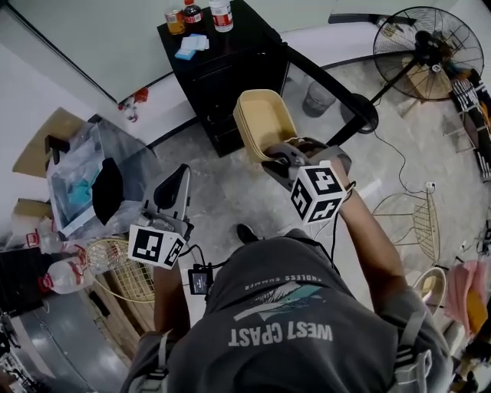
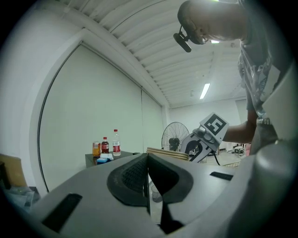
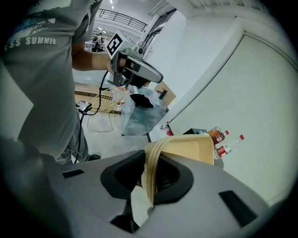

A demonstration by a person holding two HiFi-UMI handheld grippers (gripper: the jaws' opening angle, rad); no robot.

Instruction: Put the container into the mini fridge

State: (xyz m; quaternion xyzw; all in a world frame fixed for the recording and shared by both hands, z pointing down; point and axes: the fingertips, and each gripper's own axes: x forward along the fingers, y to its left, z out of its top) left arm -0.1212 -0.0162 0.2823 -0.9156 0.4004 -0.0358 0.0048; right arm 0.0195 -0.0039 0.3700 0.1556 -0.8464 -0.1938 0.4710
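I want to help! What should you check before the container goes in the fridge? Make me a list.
1. Container held tight: ok. The right gripper has its jaws clamped on the rim.
2. Left gripper free for the door: ok. Its jaws are together with nothing between them.
3. Fridge door open: not ok. It looks shut from the head view.
4. Way to the fridge clear: cannot tell. The fan has its stand close beside the fridge.
5. Bottles on top of the fridge steady: ok. They stand upright.
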